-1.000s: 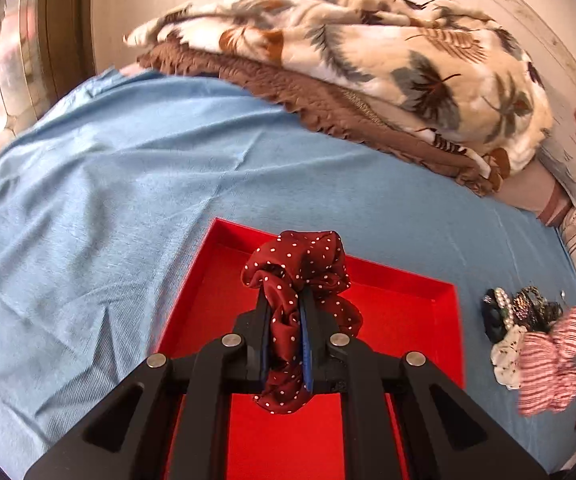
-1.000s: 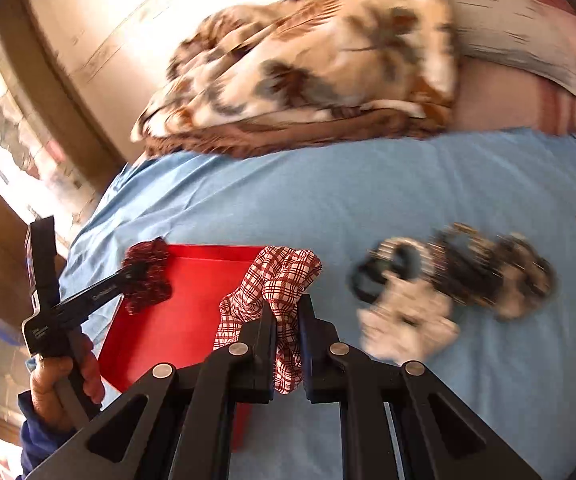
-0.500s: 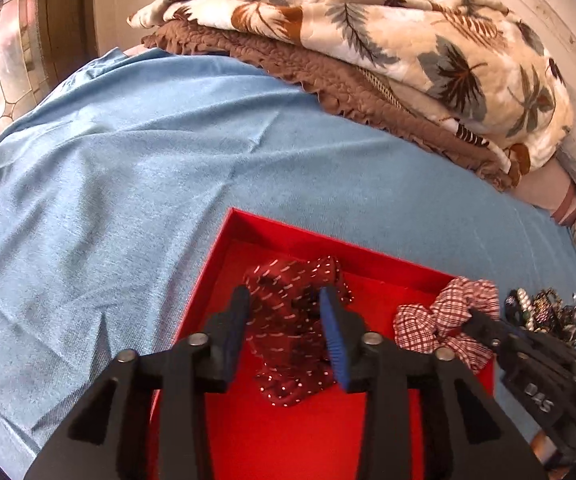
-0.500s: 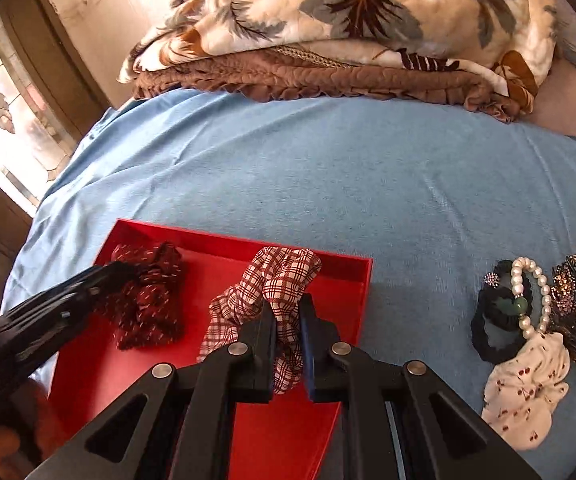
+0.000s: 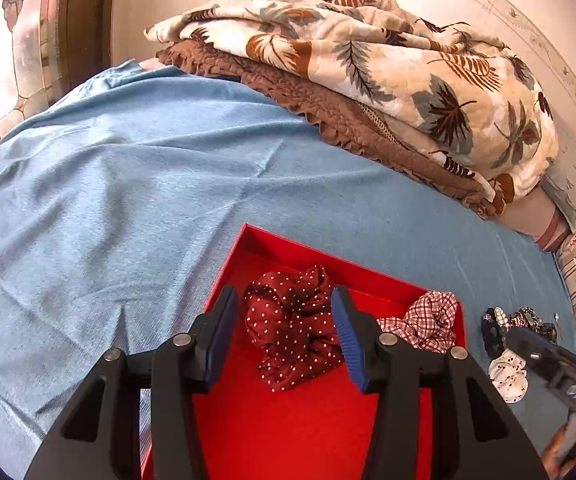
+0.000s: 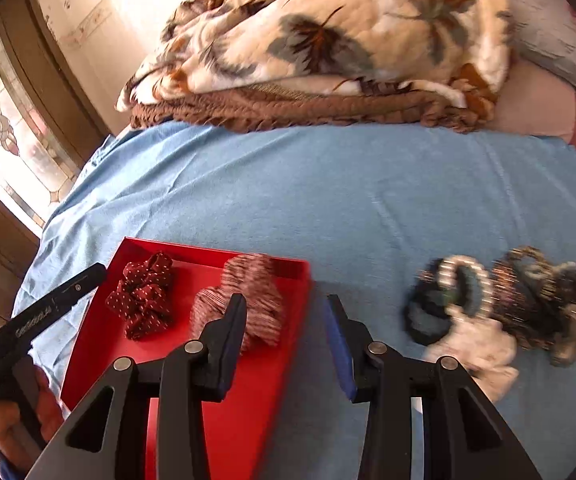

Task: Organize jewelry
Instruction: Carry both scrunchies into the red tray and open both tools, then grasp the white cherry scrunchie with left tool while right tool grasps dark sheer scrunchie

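Observation:
A red tray (image 5: 288, 432) lies on the blue bedsheet. In it rests a dark red dotted scrunchie (image 5: 292, 332), between the spread pads of my left gripper (image 5: 283, 300), whose jaws are opening and do not press on it. A red-and-white checked scrunchie (image 5: 428, 322) lies at the tray's right side. In the right wrist view my right gripper (image 6: 285, 312) hangs over the tray's (image 6: 215, 412) right rim, jaws opening with nothing between them. The checked scrunchie (image 6: 255, 300) sits just left of the gap, the dotted one (image 6: 143, 300) further left.
A pile on the sheet right of the tray holds a pearl bracelet (image 6: 464, 280), beaded pieces (image 6: 548, 300) and a white scrunchie (image 6: 480, 356). A folded leaf-print blanket (image 5: 368, 64) lies at the far side. A window (image 6: 3, 128) is on the left.
Both grippers were shut on their scrunchies and have let them go into the tray. The right gripper has swung right, toward the pile.

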Demonstrator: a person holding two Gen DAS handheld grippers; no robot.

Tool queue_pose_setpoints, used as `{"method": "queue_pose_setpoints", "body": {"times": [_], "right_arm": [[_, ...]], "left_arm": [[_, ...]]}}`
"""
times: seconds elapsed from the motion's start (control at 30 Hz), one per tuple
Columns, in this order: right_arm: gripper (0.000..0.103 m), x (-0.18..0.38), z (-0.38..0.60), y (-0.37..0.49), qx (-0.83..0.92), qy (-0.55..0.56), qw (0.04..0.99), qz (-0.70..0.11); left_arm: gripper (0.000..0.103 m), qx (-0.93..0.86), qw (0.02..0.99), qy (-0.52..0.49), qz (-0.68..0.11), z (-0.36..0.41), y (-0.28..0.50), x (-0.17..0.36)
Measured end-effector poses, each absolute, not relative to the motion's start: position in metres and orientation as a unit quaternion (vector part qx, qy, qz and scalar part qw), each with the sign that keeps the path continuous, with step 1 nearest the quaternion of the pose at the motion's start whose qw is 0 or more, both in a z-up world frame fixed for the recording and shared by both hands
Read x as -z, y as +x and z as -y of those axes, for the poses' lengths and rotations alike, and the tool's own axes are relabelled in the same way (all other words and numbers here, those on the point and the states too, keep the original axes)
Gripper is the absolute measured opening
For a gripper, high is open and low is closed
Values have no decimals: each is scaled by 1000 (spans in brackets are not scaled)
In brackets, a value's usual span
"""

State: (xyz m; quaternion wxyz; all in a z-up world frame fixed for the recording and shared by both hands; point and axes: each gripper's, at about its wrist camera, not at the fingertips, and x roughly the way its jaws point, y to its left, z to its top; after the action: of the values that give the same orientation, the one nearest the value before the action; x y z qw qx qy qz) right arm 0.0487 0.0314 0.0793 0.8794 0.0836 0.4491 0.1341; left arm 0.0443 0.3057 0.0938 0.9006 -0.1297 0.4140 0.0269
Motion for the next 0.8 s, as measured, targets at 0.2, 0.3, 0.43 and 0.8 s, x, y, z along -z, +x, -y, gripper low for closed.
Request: {"method": "queue_pose_setpoints", "body": {"times": [0.2,0.3,0.43,0.8], "right_arm": [[51,-93,50,0,-85,91,892,-434],[51,-89,97,-28,-47,85,895,-435],[51,-78,153,-60,-5,90,893,-441],[52,-64,237,-66,16,164,896,-413]], "left_arm": [[47,-20,915,-92,-392,-281,25,-106],[48,-3,920,-76,-384,-264,15,-110],[48,24,922,-59,-381,-234,0,-115],[52,111,898,-37,-425,-125,-22,-118]]}}
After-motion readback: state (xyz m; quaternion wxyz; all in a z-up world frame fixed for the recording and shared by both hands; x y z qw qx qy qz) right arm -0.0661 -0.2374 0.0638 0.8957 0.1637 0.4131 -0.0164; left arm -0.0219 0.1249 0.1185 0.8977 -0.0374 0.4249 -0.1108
